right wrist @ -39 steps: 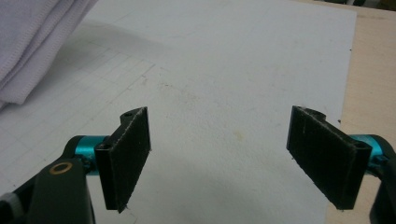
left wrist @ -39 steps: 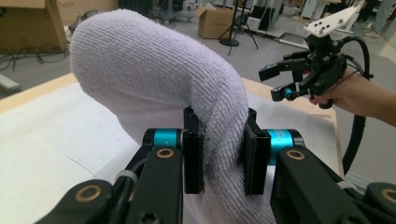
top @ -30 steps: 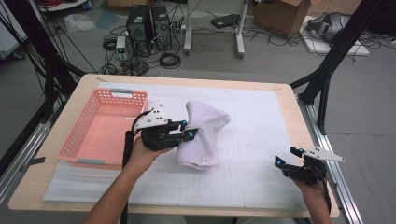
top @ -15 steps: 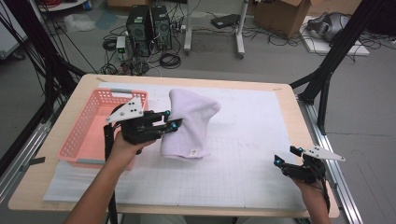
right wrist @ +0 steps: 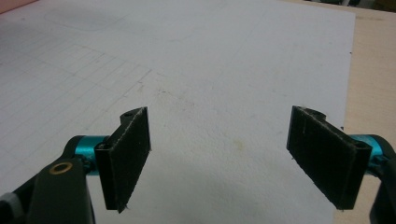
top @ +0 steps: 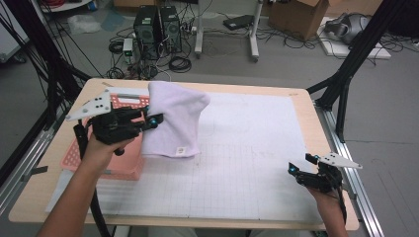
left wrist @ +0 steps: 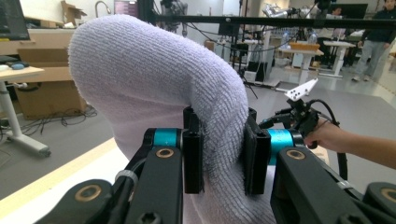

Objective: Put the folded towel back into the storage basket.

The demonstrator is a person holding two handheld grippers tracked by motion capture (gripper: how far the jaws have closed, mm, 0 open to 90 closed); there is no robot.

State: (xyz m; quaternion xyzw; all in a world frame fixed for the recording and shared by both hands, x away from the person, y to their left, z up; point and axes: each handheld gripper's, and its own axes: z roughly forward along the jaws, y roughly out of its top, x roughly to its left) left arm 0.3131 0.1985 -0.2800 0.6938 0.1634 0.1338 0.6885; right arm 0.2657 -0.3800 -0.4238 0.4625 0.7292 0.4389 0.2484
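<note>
A pale lilac towel (top: 176, 121) hangs folded in the air, its lower edge just above the white gridded mat (top: 247, 163). My left gripper (top: 152, 117) is shut on the towel's left edge and holds it beside the pink basket (top: 123, 163). In the left gripper view the towel (left wrist: 154, 88) bulges up between both pads (left wrist: 193, 154), which pinch a thick fold. My right gripper (top: 299, 165) rests low at the mat's right front corner, open. In the right gripper view its fingers (right wrist: 125, 156) stand wide apart over the bare mat (right wrist: 210, 93).
The pink basket sits at the table's left side under my left hand. The wooden table edge (top: 316, 106) borders the mat. Black frame struts (top: 346, 74) rise at the right, and computers and cables (top: 158, 29) lie on the floor behind the table.
My left gripper has carried the towel leftward and up, from the mat's middle to just beside and over the pink basket. The right gripper has stayed where it was.
</note>
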